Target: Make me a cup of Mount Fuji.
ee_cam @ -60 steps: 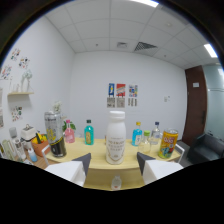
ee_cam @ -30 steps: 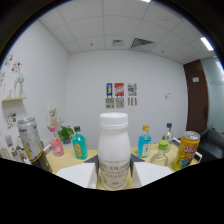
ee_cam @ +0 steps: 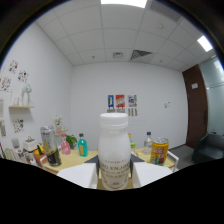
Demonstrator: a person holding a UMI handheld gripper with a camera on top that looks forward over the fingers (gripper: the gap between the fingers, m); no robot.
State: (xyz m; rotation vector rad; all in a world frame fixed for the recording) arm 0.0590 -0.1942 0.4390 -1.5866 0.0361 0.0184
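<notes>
White milk bottle [ee_cam: 115,150] stands upright between the fingers of my hand-held gripper [ee_cam: 114,175]; I cannot tell whether they press it. Beyond it on the desk [ee_cam: 75,159] I see a yellow can [ee_cam: 159,151] and a teal bottle [ee_cam: 82,146].

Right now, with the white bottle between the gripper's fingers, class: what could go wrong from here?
1. The white bottle stands tall and narrow between the fingers of the gripper; an uneven close could tip it.
2. Whether both fingers press on it cannot be told, so a lift might let it slip.
3. The yellow can and teal bottle stand close behind on the table; a push forward might knock them.
</notes>
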